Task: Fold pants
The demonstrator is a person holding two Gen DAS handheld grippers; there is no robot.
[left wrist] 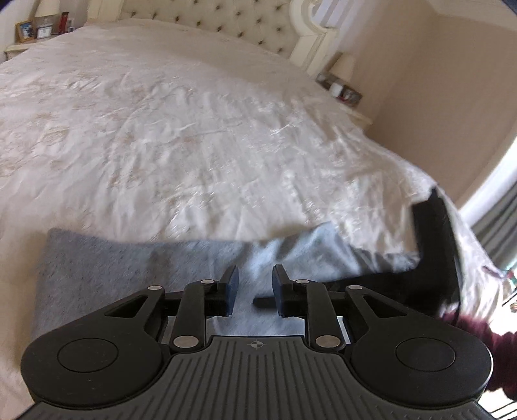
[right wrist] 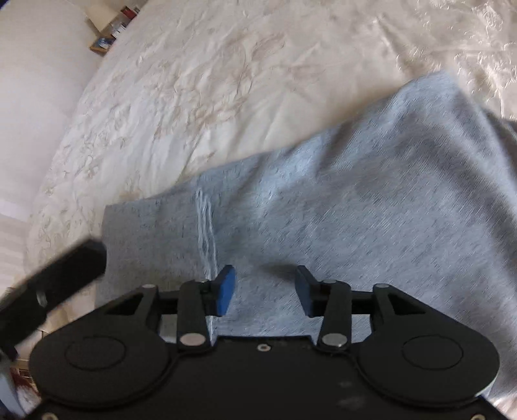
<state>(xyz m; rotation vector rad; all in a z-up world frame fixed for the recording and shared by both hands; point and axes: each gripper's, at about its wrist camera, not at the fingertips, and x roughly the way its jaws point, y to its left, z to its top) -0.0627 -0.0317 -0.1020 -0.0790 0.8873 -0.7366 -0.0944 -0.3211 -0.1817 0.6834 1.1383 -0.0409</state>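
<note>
Light grey pants point(right wrist: 339, 200) lie flat on a white bed cover point(right wrist: 200, 80); a white drawstring point(right wrist: 205, 236) runs across them near my right gripper. My right gripper point(right wrist: 265, 290) is open and empty just above the fabric. In the left wrist view the pants point(left wrist: 129, 265) lie along the near edge of the bed. My left gripper point(left wrist: 255, 287) is open and empty above them. The other gripper point(left wrist: 433, 258) shows as a dark shape at the right, and the left one point(right wrist: 55, 284) shows at the left of the right wrist view.
The bed cover point(left wrist: 194, 135) stretches back to a tufted cream headboard point(left wrist: 226, 22). Nightstands with small items stand at the far left point(left wrist: 35, 32) and far right point(left wrist: 342, 90). A beige wall point(left wrist: 436, 80) lies to the right. A maroon sleeve point(left wrist: 497, 349) shows at the right edge.
</note>
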